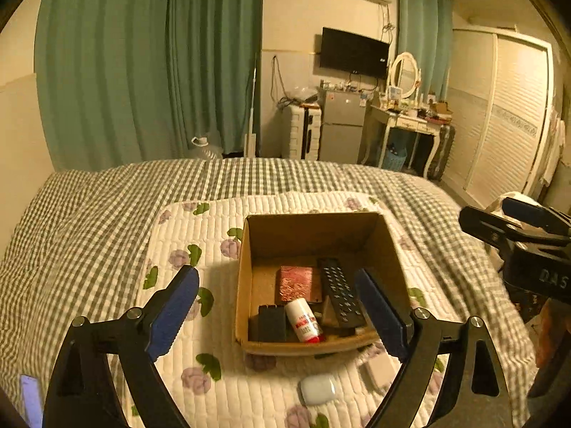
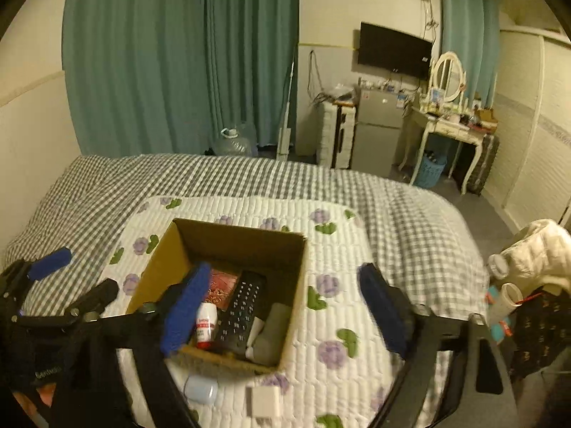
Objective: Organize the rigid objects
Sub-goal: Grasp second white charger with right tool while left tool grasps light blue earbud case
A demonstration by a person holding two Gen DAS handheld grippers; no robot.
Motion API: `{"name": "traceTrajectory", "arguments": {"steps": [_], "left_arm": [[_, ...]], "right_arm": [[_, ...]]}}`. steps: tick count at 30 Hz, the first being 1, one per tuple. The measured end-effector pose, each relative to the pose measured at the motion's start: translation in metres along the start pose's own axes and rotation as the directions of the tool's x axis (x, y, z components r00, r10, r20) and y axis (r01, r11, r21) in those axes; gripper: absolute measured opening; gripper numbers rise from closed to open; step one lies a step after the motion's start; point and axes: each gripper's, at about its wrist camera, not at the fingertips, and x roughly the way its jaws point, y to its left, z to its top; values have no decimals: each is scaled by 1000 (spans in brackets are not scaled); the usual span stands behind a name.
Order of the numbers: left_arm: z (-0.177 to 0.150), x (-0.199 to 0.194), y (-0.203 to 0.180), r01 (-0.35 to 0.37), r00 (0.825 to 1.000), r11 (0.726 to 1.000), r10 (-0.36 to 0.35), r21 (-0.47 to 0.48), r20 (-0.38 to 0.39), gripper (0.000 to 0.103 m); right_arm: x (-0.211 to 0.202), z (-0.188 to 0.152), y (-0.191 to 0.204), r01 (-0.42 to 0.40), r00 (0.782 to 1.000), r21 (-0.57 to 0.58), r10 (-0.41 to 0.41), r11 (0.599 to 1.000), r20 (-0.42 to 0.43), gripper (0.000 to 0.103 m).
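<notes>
An open cardboard box stands on a white floral quilted mat on the bed. Inside lie a black remote, a red patterned case, a white tube with a red label and a black block. In front of the box lie a pale oval case and a white square adapter. My left gripper is open and empty above the box's near side. My right gripper is open and empty.
A green-checked bedspread covers the bed. Green curtains, a small fridge, a dressing table and a wardrobe line the far wall. A bag with bottles sits at the bed's right side.
</notes>
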Motion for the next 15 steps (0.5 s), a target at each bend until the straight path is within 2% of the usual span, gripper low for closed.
{"name": "traceTrajectory", "arguments": {"steps": [2,5,7,10,15], "left_arm": [[-3,-18,1,-6,1000,1000,6,-2,14,103],[-13,-37,2,-1,999,1000,1,7,32,103],[-24,-42,2,-4,1000,1000,4,15,29,103],[-42,-40,3,9,1000,1000,-10,19,3,103],[-76,-11,7,-20,998,1000,22,21,-60,103]], "right_arm": [[-23,-2,0,25,1000,-15,-25,1000,17,97],[-51,-14,-2,47,999,-19,-46,999,19,103],[-58,-24,-4,50,999,-3,-50,999,11,103],[-58,-43,-9,40,999,45,-40,998,-9,103],[-22,-88,-10,11,995,114,0,993,-96,103]]}}
